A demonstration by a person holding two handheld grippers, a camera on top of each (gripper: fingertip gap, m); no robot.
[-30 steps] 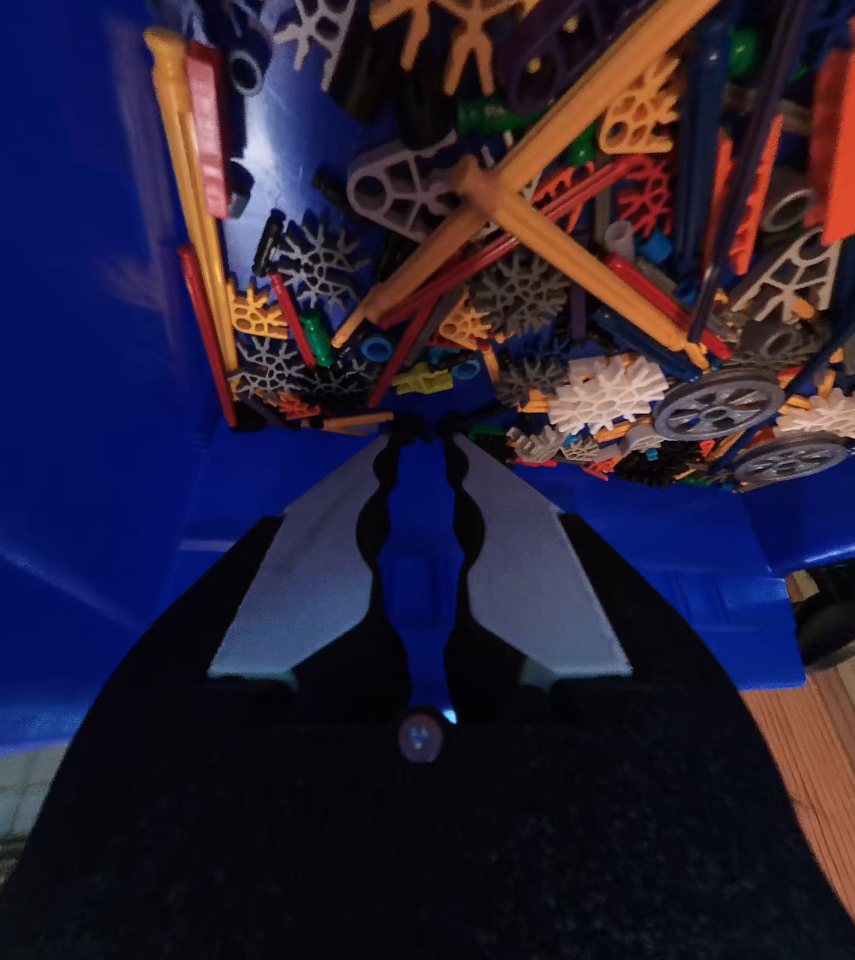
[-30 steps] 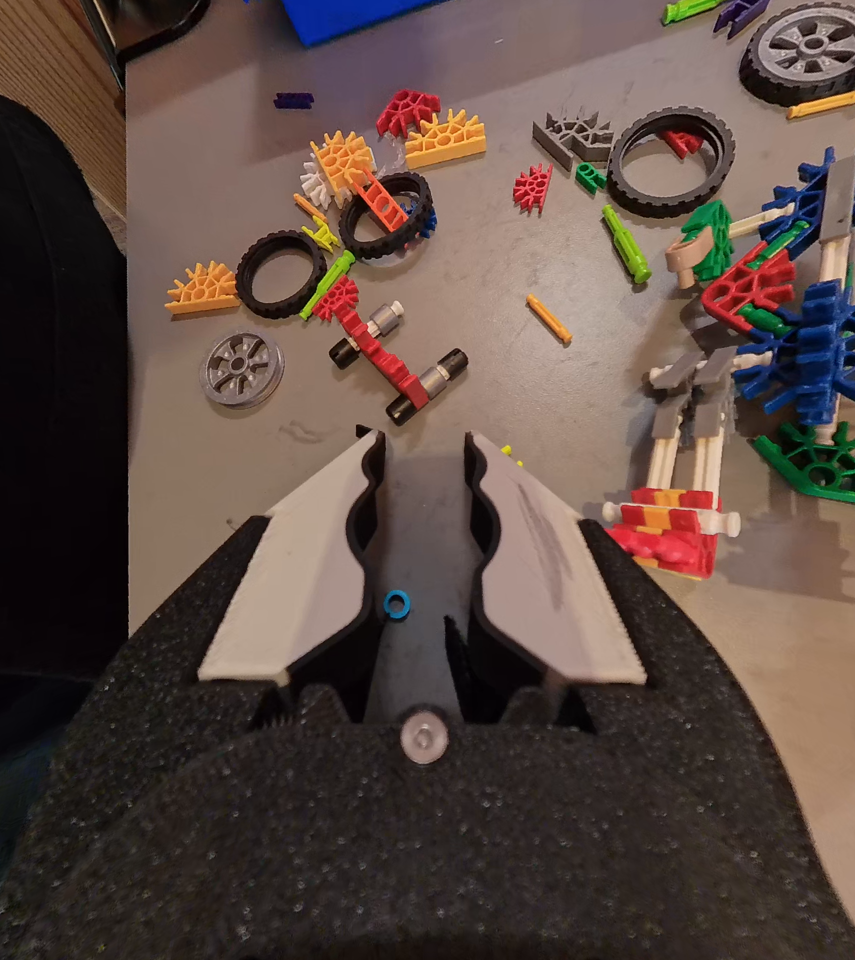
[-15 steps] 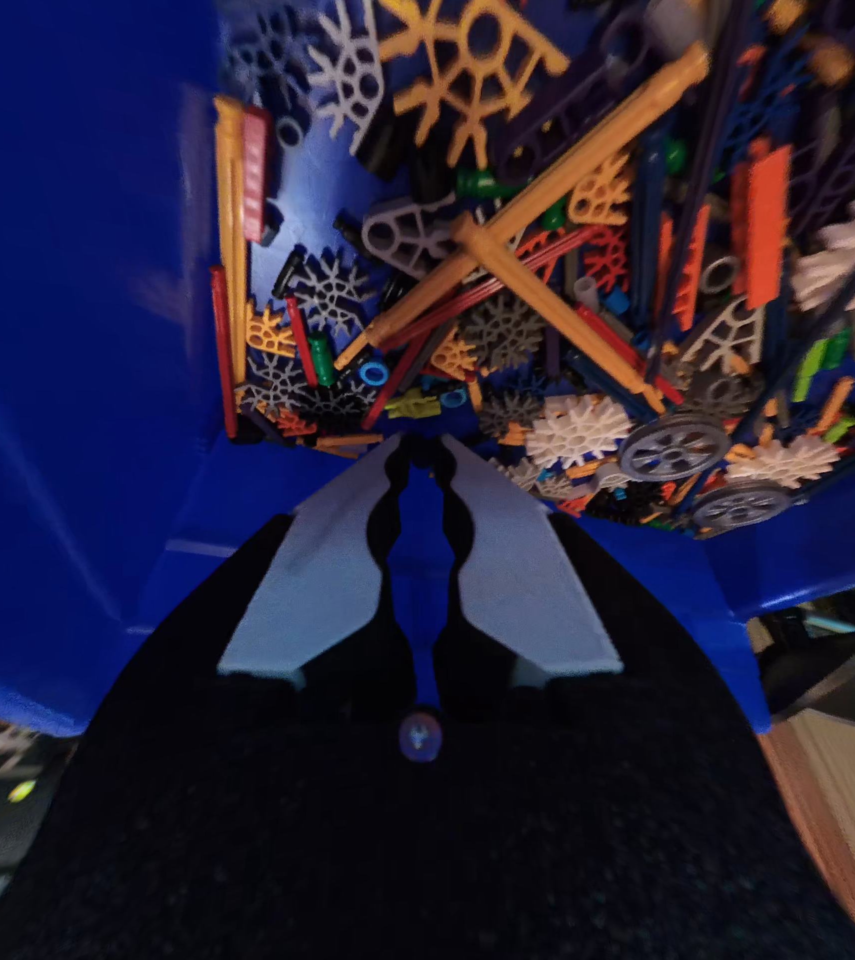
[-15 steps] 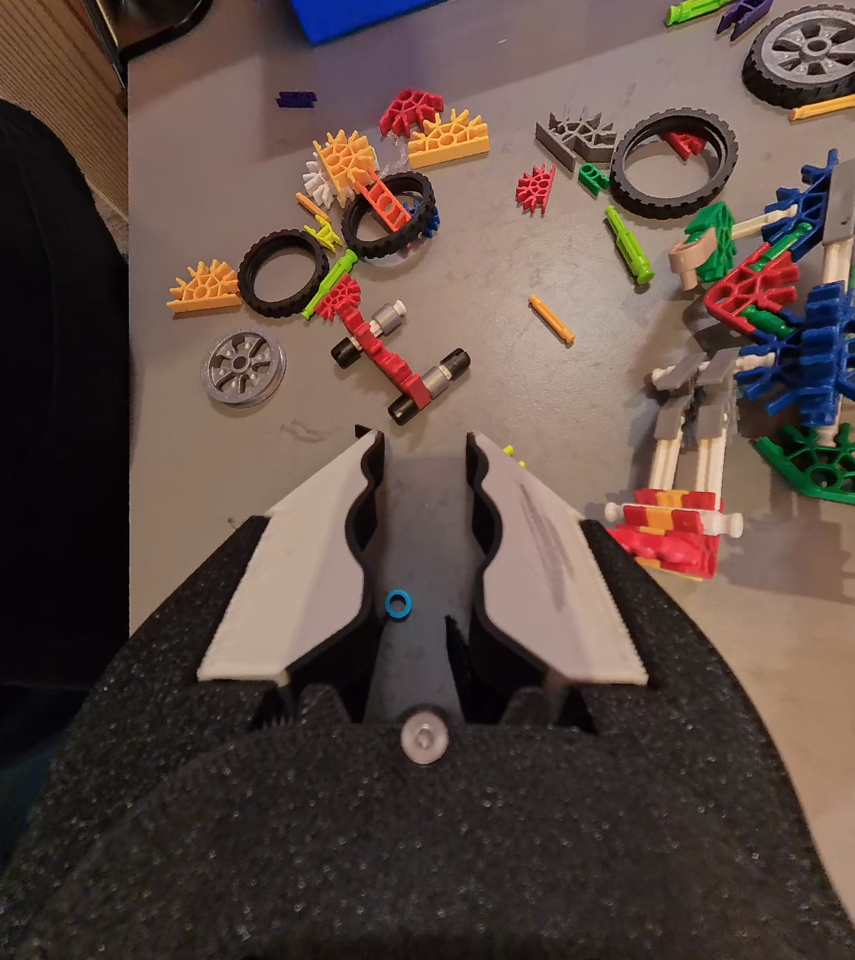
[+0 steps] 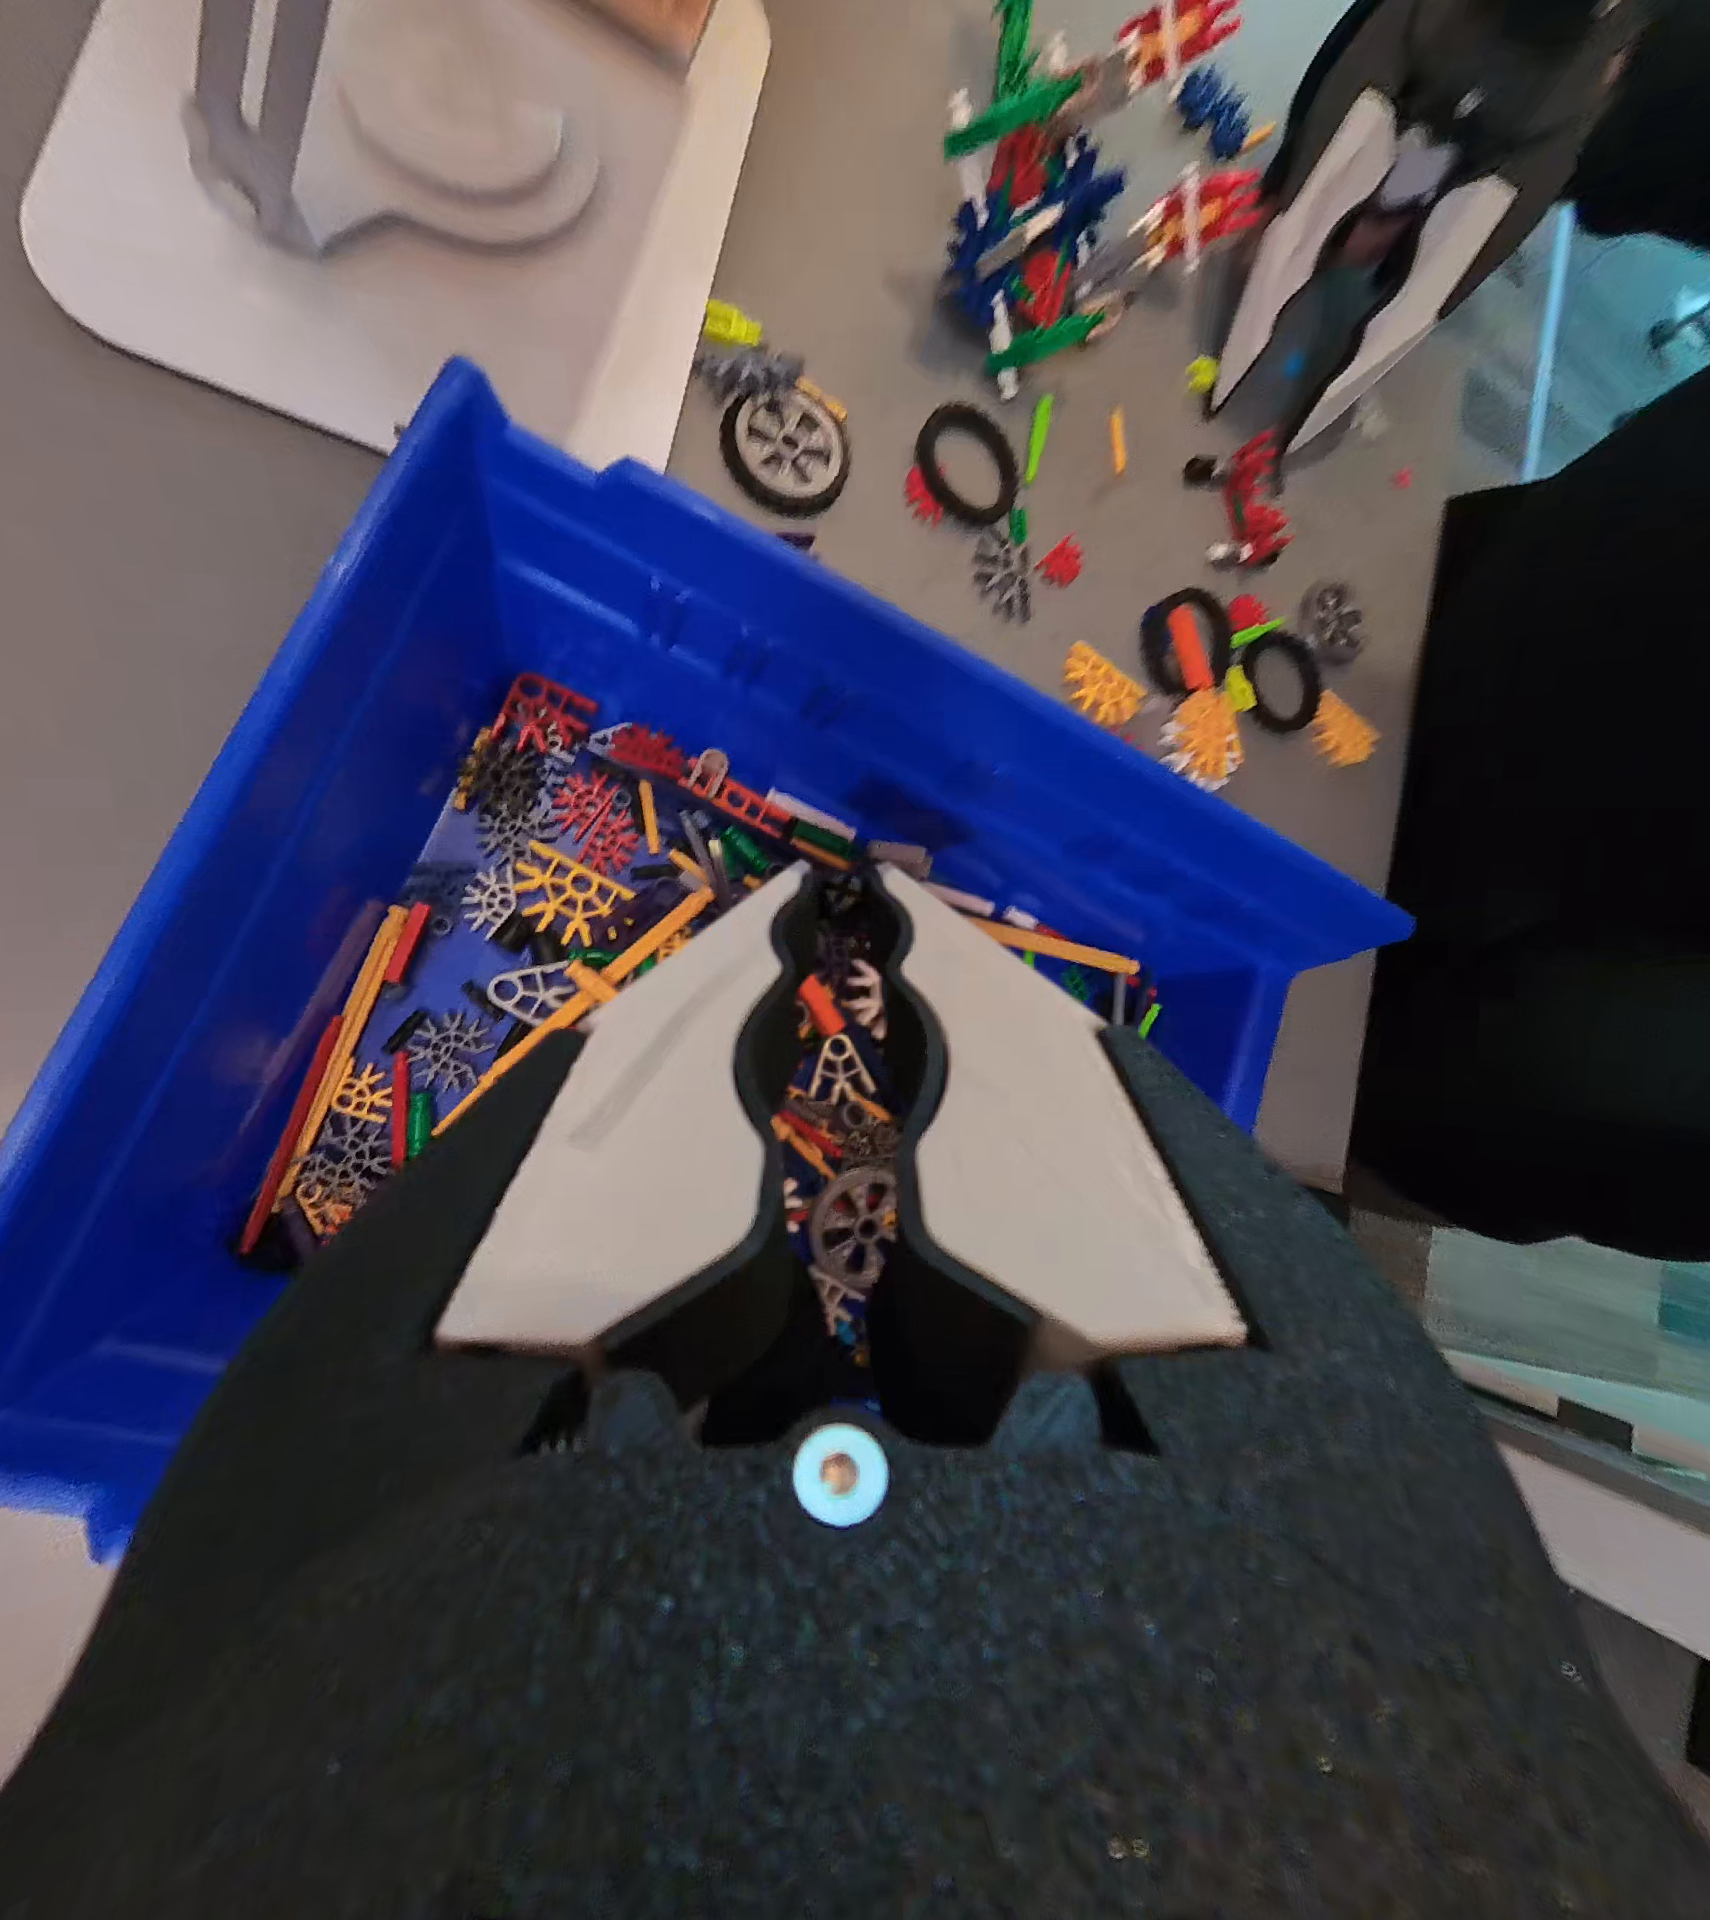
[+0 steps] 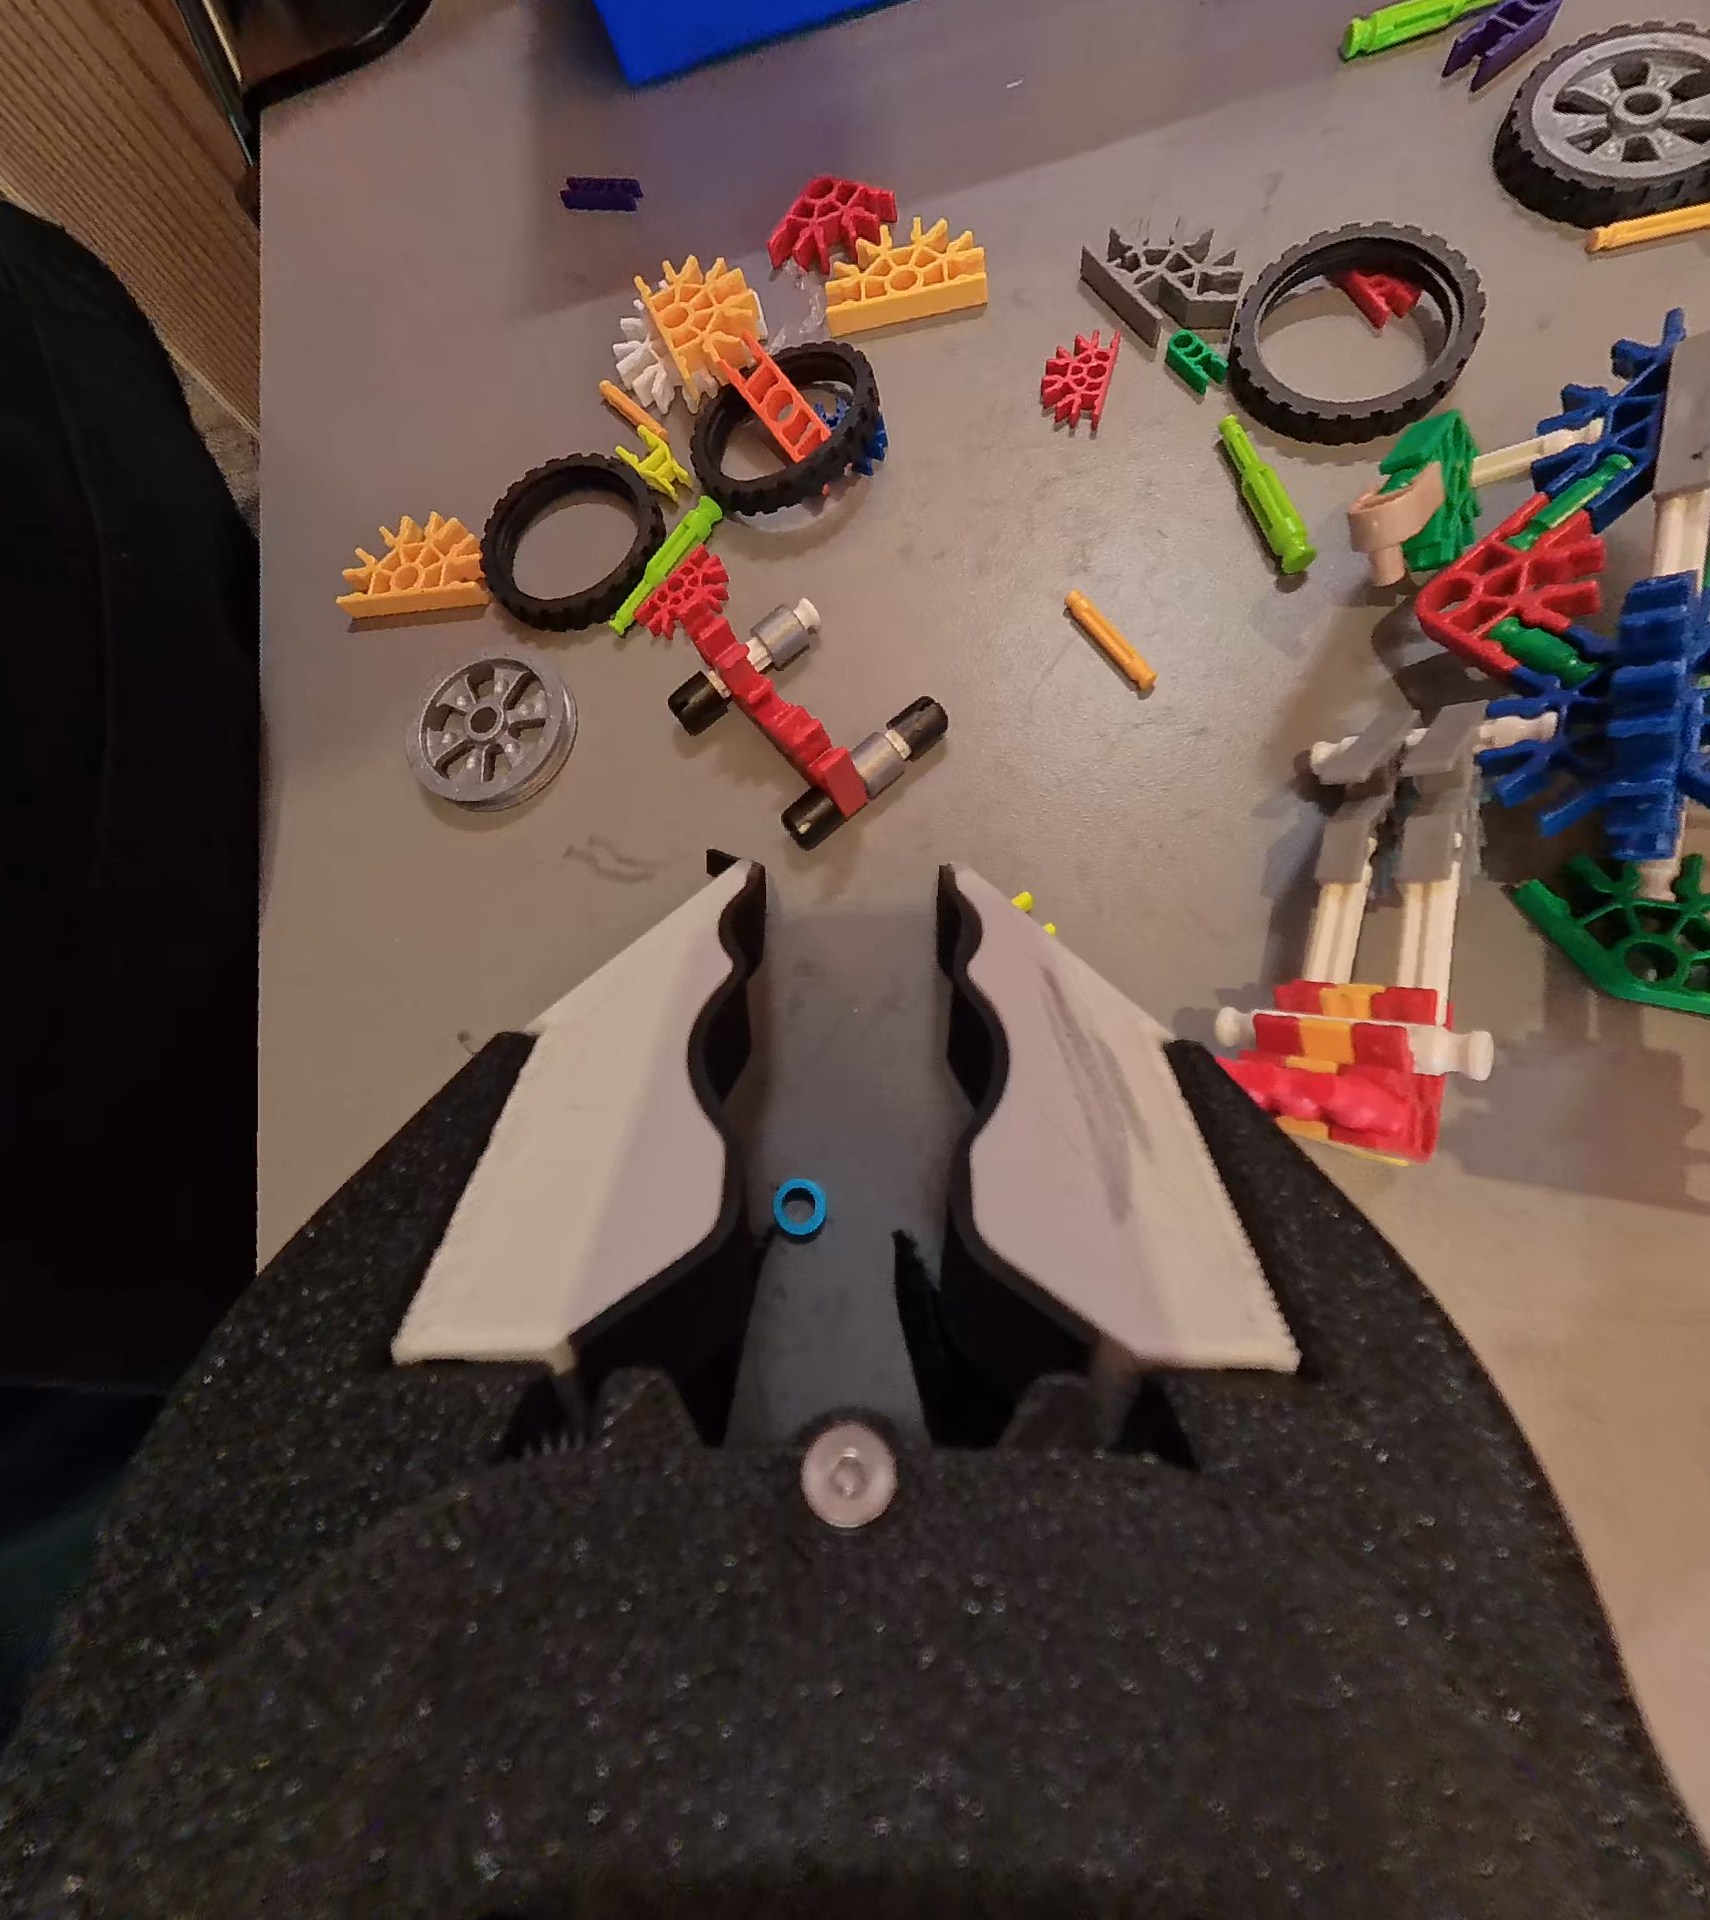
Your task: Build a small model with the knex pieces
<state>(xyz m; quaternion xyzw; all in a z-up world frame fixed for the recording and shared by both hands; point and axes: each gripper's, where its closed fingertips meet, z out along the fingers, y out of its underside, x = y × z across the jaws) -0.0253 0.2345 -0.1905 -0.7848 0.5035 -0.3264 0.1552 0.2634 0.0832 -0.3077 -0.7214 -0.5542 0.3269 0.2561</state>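
My left gripper (image 5: 838, 885) hangs above a blue bin (image 5: 934, 665) full of mixed plastic building pieces (image 5: 560, 914). Its jaws are nearly closed, with what looks like a small dark piece (image 5: 843, 902) pinched at the tips. My right gripper (image 6: 849, 883) is open and empty, low over the grey table (image 6: 1038, 790). A small blue ring (image 6: 799, 1208) lies on the table between its fingers. A red piece with black and silver rods (image 6: 809, 717) lies just ahead of its tips. The right gripper also shows in the left wrist view (image 5: 1277, 410).
Black tyres (image 6: 565, 556), a grey wheel hub (image 6: 490, 727), yellow and red connectors (image 6: 908, 275) and rods lie scattered ahead. A blue, green and red built model (image 6: 1661, 707) stands at the right. A white stand base (image 5: 363, 208) sits behind the bin. A dark sleeve (image 6: 51, 727) borders the table's left. Across from one pair of fingers to the other is roughly 35 centimetres.
My left gripper has lifted out of the bin and pulled back, so the whole bin and the table beyond now show. The right gripper has not moved.
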